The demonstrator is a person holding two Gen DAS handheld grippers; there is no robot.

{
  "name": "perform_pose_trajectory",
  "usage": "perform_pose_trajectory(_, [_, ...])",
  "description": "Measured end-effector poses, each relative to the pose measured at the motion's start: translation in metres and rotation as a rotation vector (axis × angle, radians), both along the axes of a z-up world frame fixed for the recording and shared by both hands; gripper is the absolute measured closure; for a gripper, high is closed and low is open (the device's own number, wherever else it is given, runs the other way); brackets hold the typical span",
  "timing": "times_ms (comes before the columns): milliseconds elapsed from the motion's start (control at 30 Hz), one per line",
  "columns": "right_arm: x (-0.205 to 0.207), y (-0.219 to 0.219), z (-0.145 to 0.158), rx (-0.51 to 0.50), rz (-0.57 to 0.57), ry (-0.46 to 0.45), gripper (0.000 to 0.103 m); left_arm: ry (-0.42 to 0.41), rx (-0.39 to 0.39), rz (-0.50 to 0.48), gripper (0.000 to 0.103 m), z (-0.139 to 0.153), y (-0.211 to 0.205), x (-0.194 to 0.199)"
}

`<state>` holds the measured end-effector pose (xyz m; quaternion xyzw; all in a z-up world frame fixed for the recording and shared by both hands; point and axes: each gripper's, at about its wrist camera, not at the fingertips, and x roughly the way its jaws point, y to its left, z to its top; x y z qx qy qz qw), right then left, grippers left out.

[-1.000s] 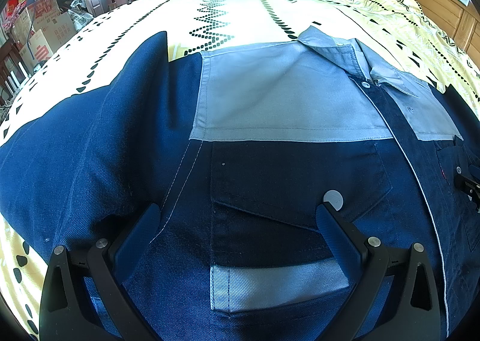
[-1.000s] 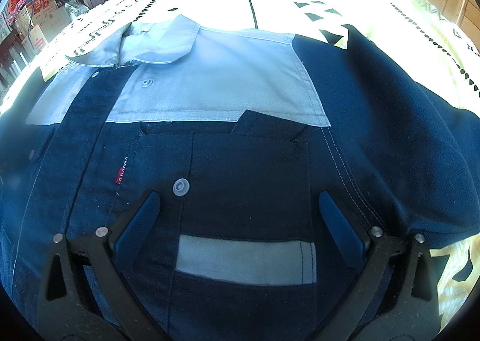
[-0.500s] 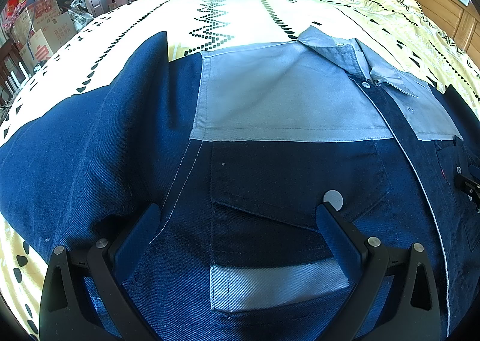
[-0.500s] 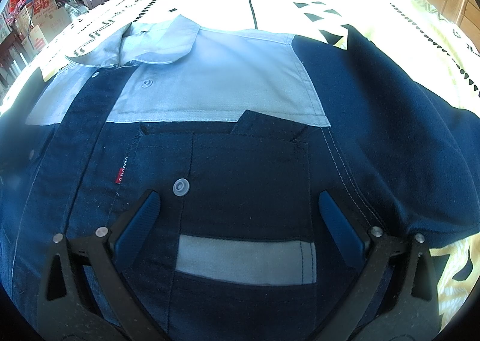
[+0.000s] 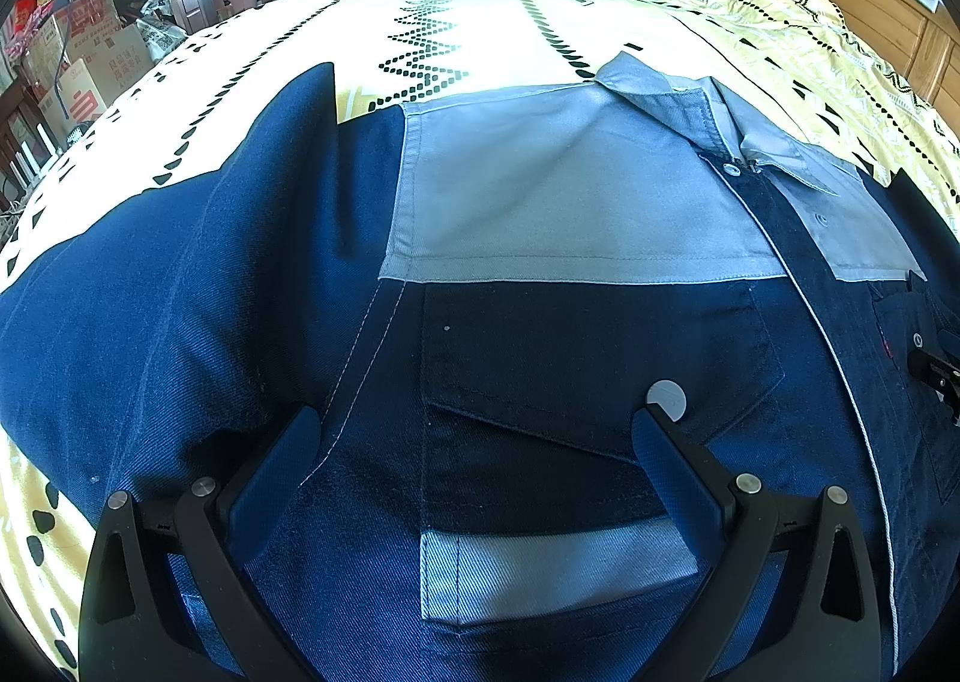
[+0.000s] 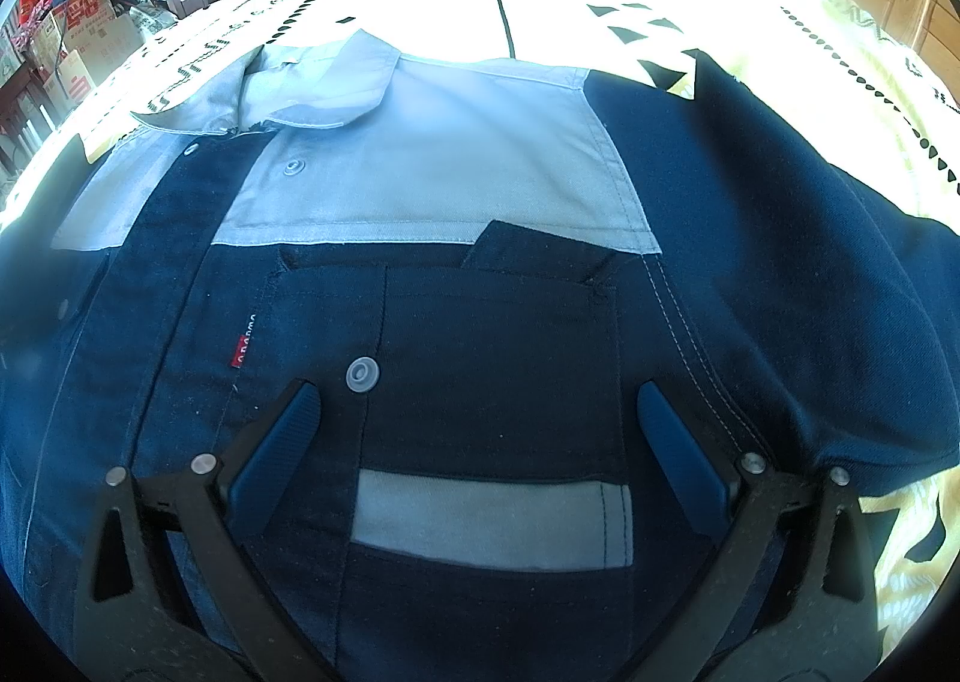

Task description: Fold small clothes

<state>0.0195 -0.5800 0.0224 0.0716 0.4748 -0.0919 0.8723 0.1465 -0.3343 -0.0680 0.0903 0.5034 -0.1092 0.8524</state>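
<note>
Clearly the jacket [image 5: 576, 202] lies face up and buttoned, spread flat across the bed [image 5: 468, 22], collar towards the far edge and both sleeves out to the side edges, so no fold is made yet. To do the first fold well, I judge each hand-held gripper should move outward to a sleeve, pinch cloth near the shoulder seam and carry it over the chest pockets, keeping the edge straight and the front smooth. The left hand-held gripper [image 5: 474, 430] is spread wide and grasps nothing, its fingers low over the left chest pocket [image 5: 594, 358], contact not clear. The right hand-held gripper [image 6: 480, 406] is likewise wide apart and empty, poised above the other pocket [image 6: 492, 358], beside its snap button [image 6: 363, 374]
</note>
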Motion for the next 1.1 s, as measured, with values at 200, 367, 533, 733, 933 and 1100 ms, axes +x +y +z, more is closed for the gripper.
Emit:
perform_pose_trajectory(200, [0.0000,0.0000,-0.0001,-0.001,0.000,0.000,0.000,0.000,0.000,0.000,0.000,0.0000,-0.0001,0.0000])
perform_pose_trajectory(367, [0.0000,-0.0001,-0.0002,0.000,0.000,0.000,0.000,0.000,-0.002,-0.001,0.000,0.0000,0.0000,-0.0001])
perform_pose_trajectory(533, [0.0002,0.0001,-0.0002,0.000,0.000,0.000,0.000,0.002,-0.034,-0.035,0.000,0.0000,0.0000,-0.0001])
perform_pose_trajectory(733, [0.0002,0.0001,-0.0002,0.000,0.000,0.000,0.000,0.002,-0.035,-0.036,0.000,-0.0001,0.0000,-0.0001])
perform_pose_trajectory(933, [0.0003,0.0002,-0.0003,0.000,0.000,0.000,0.000,0.002,-0.035,-0.036,0.000,-0.0001,0.0000,0.0001])
perform_pose_trajectory(1100, [0.0003,0.0002,-0.0003,0.000,0.000,0.000,0.000,0.002,-0.035,-0.036,0.000,-0.0001,-0.0001,0.0000])
